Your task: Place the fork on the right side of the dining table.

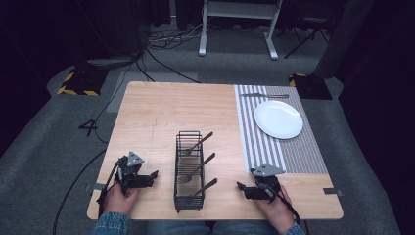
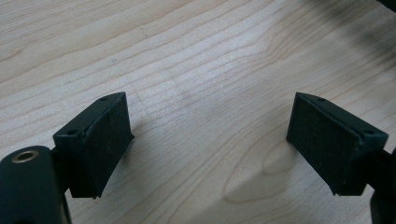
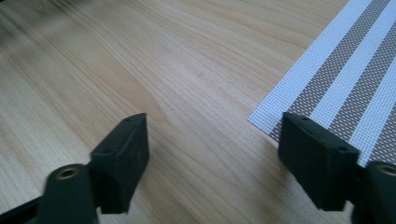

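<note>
floor: grey carpet (image 1: 44,147) | cables (image 1: 161,36) | white stand (image 1: 240,24) | dim

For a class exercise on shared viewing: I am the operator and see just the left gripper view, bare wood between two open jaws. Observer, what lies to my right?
Observer: A black wire caddy stands mid-table, holding three utensils.
Operator: And beyond it?
Observer: The right tool, jaws open, empty, near a striped placemat.
Operator: Anything on the mat?
Observer: A white plate, with a utensil lying behind it at the far edge.
</note>
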`<state>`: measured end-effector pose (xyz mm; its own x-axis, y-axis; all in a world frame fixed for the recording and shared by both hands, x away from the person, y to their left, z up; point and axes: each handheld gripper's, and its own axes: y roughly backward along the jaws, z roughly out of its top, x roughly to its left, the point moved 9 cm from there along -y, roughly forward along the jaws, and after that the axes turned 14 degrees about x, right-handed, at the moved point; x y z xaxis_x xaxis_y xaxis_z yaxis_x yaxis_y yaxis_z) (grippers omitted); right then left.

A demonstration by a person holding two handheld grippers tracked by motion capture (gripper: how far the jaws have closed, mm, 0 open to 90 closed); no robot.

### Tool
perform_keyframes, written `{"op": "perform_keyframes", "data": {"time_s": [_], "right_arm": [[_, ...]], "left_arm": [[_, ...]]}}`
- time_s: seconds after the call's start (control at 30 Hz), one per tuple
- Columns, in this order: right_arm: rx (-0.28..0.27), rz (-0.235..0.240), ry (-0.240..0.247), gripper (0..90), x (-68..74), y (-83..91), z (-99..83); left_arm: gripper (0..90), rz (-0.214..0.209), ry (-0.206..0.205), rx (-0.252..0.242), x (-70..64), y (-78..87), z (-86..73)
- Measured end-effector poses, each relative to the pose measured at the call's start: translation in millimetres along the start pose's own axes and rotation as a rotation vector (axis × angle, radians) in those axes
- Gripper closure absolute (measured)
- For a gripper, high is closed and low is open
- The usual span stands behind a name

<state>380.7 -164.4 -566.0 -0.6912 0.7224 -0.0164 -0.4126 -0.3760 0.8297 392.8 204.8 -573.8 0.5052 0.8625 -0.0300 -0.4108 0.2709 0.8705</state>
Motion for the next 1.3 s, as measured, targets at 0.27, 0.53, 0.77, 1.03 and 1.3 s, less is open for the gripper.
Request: {"op": "perform_keyframes", "data": {"time_s": [0.27, 0.53, 0.77, 1.03, 1.3], "right_arm": [[0.048, 0.015, 0.012, 51.2, 6.5, 9.2, -4.6], [0.000, 0.127, 0.005, 53.8, 20.6, 40.1, 5.4], [-0.042, 0.210, 0.045, 57.9, 38.2, 70.0, 20.2], [-0.100, 0.320, 0.109, 62.4, 67.8, 107.7, 42.1], [-0.128, 0.400, 0.170, 63.6, 92.1, 132.2, 61.0]], "left_arm": [[13.8, 0.000, 0.000, 0.000, 0.0, 0.0, 0.0], [13.8, 0.000, 0.000, 0.000, 0.0, 0.0, 0.0], [13.7, 0.000, 0.000, 0.000, 0.0, 0.0, 0.0], [13.7, 0.000, 0.000, 0.000, 0.0, 0.0, 0.0], [15.3, 0.003, 0.015, -0.001, 3.1, 0.5, -0.3]]}}
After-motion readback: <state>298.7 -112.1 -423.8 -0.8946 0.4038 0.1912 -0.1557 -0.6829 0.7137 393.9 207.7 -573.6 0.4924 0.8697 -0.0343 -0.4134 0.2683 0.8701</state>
